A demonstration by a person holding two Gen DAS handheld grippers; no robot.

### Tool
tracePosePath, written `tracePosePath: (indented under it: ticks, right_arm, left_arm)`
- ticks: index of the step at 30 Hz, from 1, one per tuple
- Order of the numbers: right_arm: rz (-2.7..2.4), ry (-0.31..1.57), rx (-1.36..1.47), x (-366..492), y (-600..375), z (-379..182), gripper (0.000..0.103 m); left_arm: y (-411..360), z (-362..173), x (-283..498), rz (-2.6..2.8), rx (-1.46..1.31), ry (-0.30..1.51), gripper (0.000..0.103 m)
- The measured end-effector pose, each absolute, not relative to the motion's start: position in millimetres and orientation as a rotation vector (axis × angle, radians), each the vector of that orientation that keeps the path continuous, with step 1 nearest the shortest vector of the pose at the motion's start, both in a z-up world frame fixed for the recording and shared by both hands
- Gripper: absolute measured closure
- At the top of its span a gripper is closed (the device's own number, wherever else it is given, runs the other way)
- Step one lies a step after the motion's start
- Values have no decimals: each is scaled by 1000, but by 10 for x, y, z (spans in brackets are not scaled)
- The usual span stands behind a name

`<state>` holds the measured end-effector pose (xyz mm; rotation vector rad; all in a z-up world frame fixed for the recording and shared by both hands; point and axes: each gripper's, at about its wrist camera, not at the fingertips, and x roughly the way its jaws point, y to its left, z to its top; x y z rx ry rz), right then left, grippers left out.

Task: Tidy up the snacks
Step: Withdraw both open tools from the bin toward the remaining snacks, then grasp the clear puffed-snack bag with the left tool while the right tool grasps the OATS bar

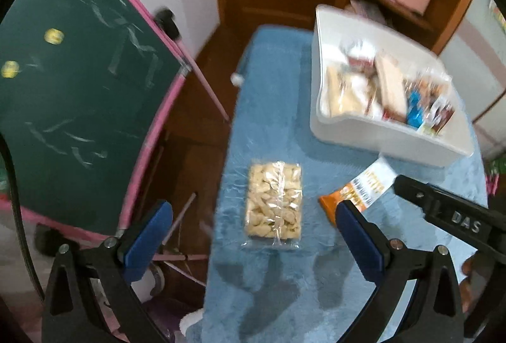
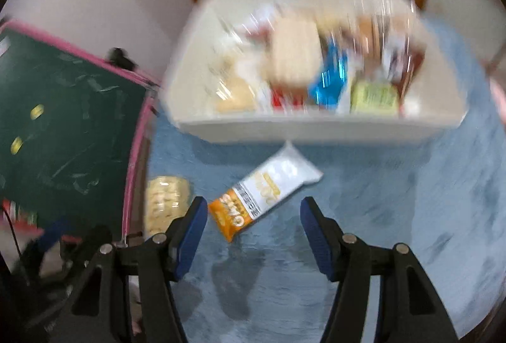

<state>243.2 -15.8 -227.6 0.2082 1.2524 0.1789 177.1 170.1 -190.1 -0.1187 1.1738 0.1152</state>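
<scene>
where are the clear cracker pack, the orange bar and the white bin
clear cracker pack (image 1: 274,204), left wrist view, middle of the pack
orange bar (image 2: 262,196), right wrist view, middle of the wrapper
white bin (image 1: 379,137), left wrist view, near wall

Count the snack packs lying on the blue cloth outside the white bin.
2. A clear pack of pale biscuits lies left, beneath the left gripper; an orange-and-white bar lies right, before the bin. None seems hidden.

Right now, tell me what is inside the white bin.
The white bin holds a jumble of wrapped snacks: a pale cracker pack, a blue wrapper, a green pack. Blur hides labels, and anything underneath is covered.
</scene>
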Motion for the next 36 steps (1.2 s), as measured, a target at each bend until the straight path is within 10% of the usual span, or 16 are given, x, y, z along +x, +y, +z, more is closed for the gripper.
tracePosePath:
  ticks: [13,22,27,36]
  right_arm:
    - [35,1320,254,2589,31,-2920,41]
    - [-54,1335,240,2598,215,-2948,37]
    - [-86,1312,119,2520,430,-2945,47]
    - [-31,1347,152,2110,122,-2893,60]
  left_arm:
    - [1622,-2814,2214,55,-135,1309,1]
    - [1590,-2984,2241,33,-131,1355,22]
    - [1534,-2941,2224,42,-80,1344,42]
    - [1466,-2826,2076,11,-36,1357,43]
